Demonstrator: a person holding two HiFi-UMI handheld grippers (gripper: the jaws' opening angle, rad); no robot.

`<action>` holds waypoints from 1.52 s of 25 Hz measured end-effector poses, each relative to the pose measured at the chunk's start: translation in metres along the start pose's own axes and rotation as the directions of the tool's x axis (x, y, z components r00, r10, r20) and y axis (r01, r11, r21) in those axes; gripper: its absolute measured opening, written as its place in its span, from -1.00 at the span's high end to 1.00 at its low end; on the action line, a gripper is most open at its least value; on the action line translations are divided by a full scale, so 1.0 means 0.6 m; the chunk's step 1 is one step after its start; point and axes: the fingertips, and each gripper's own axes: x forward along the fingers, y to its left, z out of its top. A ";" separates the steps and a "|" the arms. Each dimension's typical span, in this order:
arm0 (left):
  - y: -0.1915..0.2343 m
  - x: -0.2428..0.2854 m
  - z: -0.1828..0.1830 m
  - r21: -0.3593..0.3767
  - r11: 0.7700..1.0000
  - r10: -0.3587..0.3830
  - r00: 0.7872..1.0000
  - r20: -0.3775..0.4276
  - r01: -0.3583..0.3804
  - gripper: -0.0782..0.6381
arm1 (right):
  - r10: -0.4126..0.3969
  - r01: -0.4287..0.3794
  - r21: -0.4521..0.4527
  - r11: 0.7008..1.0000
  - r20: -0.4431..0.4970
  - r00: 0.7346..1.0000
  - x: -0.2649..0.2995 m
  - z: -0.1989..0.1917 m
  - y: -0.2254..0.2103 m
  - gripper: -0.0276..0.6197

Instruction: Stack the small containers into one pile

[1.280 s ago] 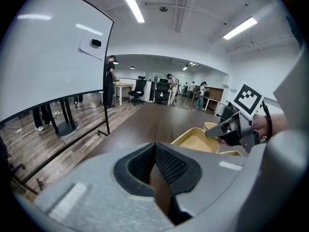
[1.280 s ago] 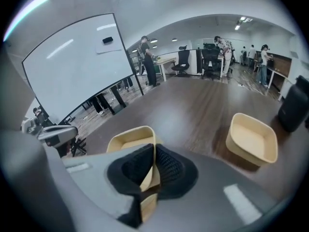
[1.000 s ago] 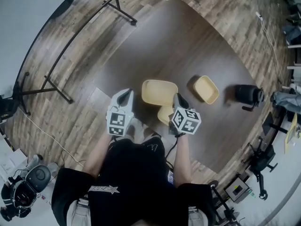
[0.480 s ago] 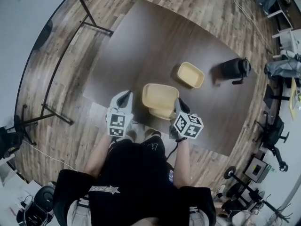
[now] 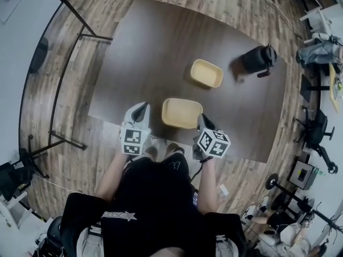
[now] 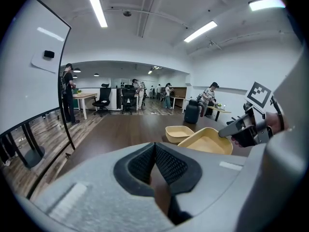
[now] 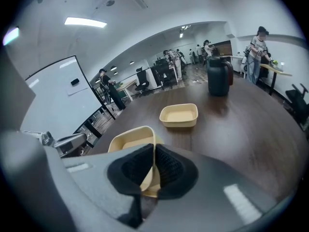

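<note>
The right tool [image 7: 153, 152] is clenched on the rim of a beige container [image 5: 182, 113] above the tabletop [image 5: 144, 52]. The left tool [image 6: 155, 151], clenched on nothing, hangs just left of the container. A second beige container [image 5: 206, 73] lies beyond the right tool, near a black jug [image 5: 256, 59].

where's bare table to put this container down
Bare: the left and far part of the table, left of the far container. Also the strip between the held container and the far one. Crowded: far right, by the black jug.
</note>
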 end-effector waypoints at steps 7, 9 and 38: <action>-0.014 0.003 -0.028 -0.006 1.000 -0.002 0.999 -0.040 0.001 0.76 | 0.003 -0.002 0.033 0.999 -0.040 0.999 0.009 -0.034 -0.016 0.85; -0.017 0.001 -0.031 0.000 1.000 0.000 0.999 -0.047 0.000 0.76 | 0.005 -0.003 0.044 0.999 -0.049 0.999 0.014 -0.045 -0.021 0.85; -0.024 0.027 -0.103 -0.024 1.000 0.015 0.987 -0.163 -0.019 0.76 | -0.014 0.020 0.028 0.999 -0.196 0.980 0.108 -0.121 -0.064 0.85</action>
